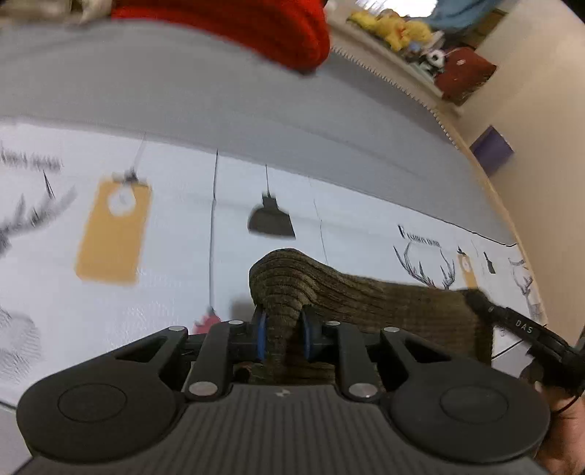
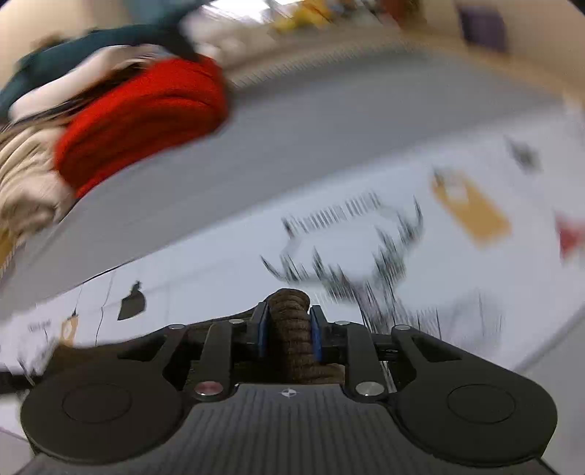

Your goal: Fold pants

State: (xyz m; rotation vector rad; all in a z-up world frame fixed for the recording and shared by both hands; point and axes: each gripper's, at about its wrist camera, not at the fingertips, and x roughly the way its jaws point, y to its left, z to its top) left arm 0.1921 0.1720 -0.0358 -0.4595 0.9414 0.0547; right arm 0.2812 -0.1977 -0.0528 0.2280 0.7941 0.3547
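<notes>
left gripper (image 1: pixel 283 336) clamps pants (image 1: pixel 365 296) | right gripper (image 2: pixel 289 334) too (bunched edge) | printed cloth (image 1: pixel 175 292) bare ahead

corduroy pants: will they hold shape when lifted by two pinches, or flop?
Likely floppy: the brown corduroy pants bunch between the left gripper pads and sag toward the right gripper. Ribbed, thick cloth probably grips well. No roll risk.

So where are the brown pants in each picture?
Left wrist view: the brown pants sit at bottom centre, pinched in the left gripper, and stretch right.
Right wrist view: a bunched fold of the pants is at bottom centre, pinched in the right gripper.
Shared landmark: the red folded garment up top.
</notes>
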